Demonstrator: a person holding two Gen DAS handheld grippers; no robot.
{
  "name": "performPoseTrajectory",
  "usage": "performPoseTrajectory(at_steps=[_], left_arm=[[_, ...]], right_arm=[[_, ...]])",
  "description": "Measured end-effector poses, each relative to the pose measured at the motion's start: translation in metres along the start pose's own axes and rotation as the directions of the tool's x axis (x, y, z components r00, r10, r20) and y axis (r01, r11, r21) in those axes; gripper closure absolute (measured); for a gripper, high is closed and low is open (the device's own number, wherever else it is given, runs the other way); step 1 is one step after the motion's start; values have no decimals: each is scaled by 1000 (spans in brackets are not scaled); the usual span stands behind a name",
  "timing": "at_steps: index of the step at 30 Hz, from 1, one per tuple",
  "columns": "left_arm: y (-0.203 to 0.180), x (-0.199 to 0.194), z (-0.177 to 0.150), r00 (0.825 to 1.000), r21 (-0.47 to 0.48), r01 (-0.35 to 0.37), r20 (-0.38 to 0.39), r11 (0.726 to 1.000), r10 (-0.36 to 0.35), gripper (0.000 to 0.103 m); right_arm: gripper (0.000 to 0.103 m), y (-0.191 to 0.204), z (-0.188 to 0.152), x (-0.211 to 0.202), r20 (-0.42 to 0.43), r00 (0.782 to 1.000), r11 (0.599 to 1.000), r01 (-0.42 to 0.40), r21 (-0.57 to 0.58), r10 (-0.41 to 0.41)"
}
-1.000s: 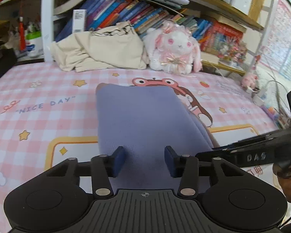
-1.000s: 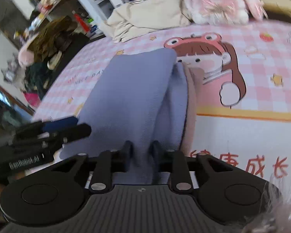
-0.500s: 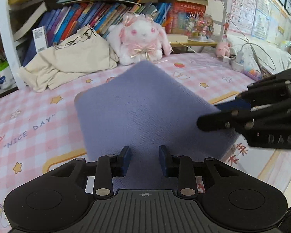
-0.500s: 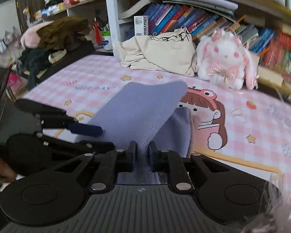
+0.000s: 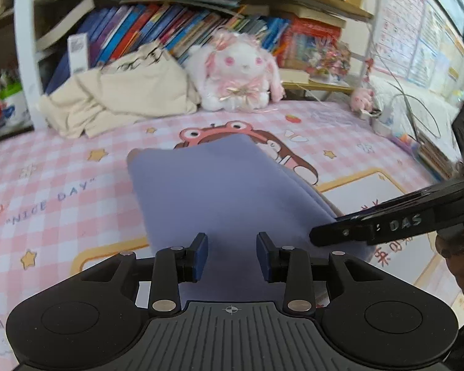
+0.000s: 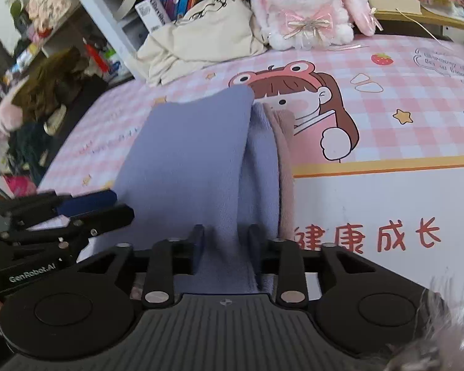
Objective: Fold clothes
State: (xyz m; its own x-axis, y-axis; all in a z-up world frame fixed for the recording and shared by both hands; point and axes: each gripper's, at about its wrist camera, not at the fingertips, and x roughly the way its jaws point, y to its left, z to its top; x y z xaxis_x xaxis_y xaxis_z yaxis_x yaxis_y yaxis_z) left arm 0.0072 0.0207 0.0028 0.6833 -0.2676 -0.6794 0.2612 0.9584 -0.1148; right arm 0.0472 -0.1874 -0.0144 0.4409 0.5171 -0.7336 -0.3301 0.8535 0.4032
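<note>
Currently the folded lavender garment (image 5: 219,191) is laid on the pink checked bed (image 5: 62,167). At its near left edge the left tool (image 5: 231,255) is spread; at its near right edge the right tool (image 6: 225,252) is parted around a fold. Being soft and limp, it is best gripped at corners.

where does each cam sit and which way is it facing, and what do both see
Left wrist: sits on the left gripper, looking along its open jaws over the folded lavender garment toward the bookshelf; the right gripper and a hand enter at right.
Right wrist: sits on the right gripper, facing the same way, jaws open around the garment's near edge; the left gripper shows at left.
Shared: garment, white plush bunny, beige bag, pink checked sheet.
</note>
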Motion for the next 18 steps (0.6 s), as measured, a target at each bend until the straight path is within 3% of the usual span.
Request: performPoseTrajectory(at_steps=[3, 5, 6, 13, 18], left_arm=[[1, 4, -1, 1000, 6, 7, -12, 1000, -7, 68], [1, 7, -1, 1000, 12, 8, -20, 1000, -8, 67], [1, 8, -1, 1000, 12, 9, -23, 1000, -9, 67], [4, 12, -1, 999, -9, 16, -36, 1000, -16, 68], [2, 13, -2, 999, 5, 14, -34, 1000, -14, 67]], right_arm=[[67, -7, 5, 7, -7, 1000, 997, -25, 70, 26], [77, -9, 9, 12, -8, 1000, 994, -28, 103, 29], [90, -6, 11, 12, -3, 1000, 995, -27, 94, 27], [91, 22, 0, -8, 99, 995, 991, 28, -132, -15], [89, 1, -1, 14, 32, 999, 1000, 10, -26, -10]])
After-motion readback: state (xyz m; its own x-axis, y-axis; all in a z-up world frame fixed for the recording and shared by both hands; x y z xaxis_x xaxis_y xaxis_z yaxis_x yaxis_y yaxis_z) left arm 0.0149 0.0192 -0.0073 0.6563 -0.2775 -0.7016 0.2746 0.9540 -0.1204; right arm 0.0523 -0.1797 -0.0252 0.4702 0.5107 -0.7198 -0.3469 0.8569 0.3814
